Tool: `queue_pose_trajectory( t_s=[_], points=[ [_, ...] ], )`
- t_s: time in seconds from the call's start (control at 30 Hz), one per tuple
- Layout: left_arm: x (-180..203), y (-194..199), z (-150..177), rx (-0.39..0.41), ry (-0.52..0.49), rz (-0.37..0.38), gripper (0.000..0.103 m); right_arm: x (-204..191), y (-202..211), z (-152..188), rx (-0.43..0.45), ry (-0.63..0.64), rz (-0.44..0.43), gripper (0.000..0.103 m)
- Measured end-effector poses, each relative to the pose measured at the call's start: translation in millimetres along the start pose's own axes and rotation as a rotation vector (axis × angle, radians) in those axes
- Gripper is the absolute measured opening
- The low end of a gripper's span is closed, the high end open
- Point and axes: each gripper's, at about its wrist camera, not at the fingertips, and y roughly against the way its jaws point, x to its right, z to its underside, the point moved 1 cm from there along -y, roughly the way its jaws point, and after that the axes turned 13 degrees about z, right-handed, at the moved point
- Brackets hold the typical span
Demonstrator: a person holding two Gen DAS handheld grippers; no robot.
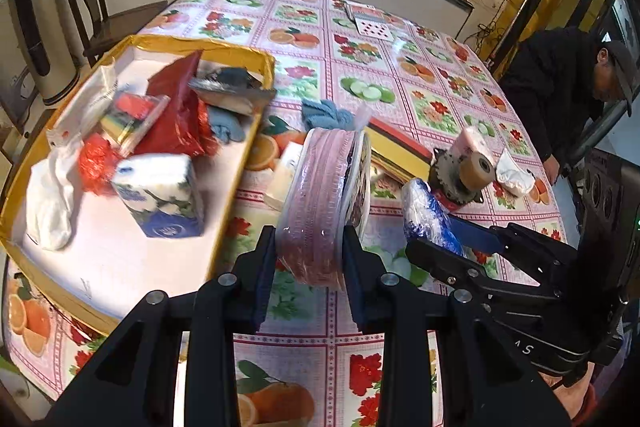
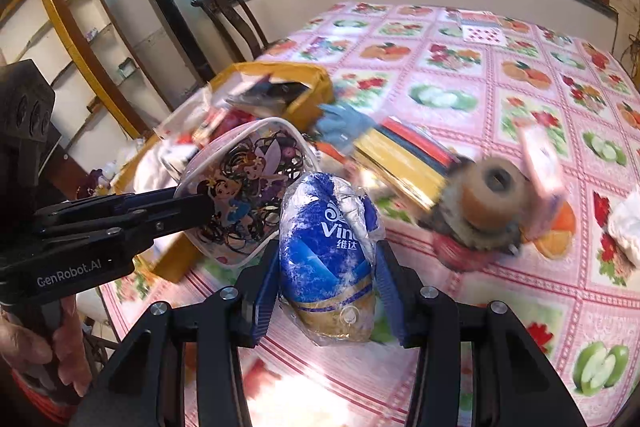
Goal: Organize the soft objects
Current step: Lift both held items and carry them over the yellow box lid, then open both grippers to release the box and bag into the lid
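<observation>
**Both grippers loaded above the fruit-print table**

Left gripper [image 1: 310, 251] – its two fingers are clamped on a round zip pouch [image 1: 324, 203], held on edge at frame centre in the left wrist view. Pink ribbed rim faces the camera. In the right wrist view the same pouch [image 2: 244, 187] shows its clear face: cartoon print, dark hair ties inside, sitting centre-left of frame.

Right gripper [image 2: 326, 267] – fingers pressed against both sides of a blue and white tissue pack [image 2: 328, 255], wrapped in crinkled plastic, lower centre of frame. In the left wrist view the pack [image 1: 428, 219] appears right of centre, just beside the pouch but apart from it.

Yellow-rimmed tray [image 1: 224, 47] fills the left of the left wrist frame. Inside: a blue and white tissue box [image 1: 160, 195], a red bag [image 1: 176, 111], white cloth [image 1: 52, 195], other small packets too jumbled to tell apart.

On the tablecloth [image 1: 360, 47], behind the pouch: a blue cloth [image 1: 324, 113], a stack of coloured paper [image 1: 400, 155]. Right of that, a brown tape roll [image 1: 474, 171] with a pink pack [image 1: 474, 143] behind it and touching it.

A person in dark clothing [image 1: 560, 83] leans at the right edge of frame. A hand [image 2: 60, 355] grips the left gripper's handle, lower left of the right wrist frame.
</observation>
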Motion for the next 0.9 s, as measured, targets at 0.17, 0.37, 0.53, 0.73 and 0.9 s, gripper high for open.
queue_pose_trajectory(
  t_s=[0.17,0.37,0.53,0.73,0.9],
  points=[
    [-30.8,31.9,-27.3,0.089,-0.004,-0.110,0.029,-41.2,-6.5,-36.0,0.030,0.023,-0.039,0.047],
    [-93.1,49.2,-55.1,0.140,0.072,-0.204,0.029,-88.1,-39.8,-78.7,0.018,0.052,-0.037,0.047],
    [-128.6,45.6,-64.2,0.145,0.114,-0.254,0.029,-114.5,-73.4,-97.6,-0.026,0.061,-0.030,0.047],
    [-153.0,34.7,-54.4,0.113,0.151,-0.256,0.030,-134.2,-95.3,-89.9,-0.067,0.094,-0.034,0.051],
    [-156.6,39.1,-52.0,0.124,0.158,-0.263,0.032,-130.0,-88.6,-84.2,-0.052,0.072,-0.070,0.061]
  ],
)
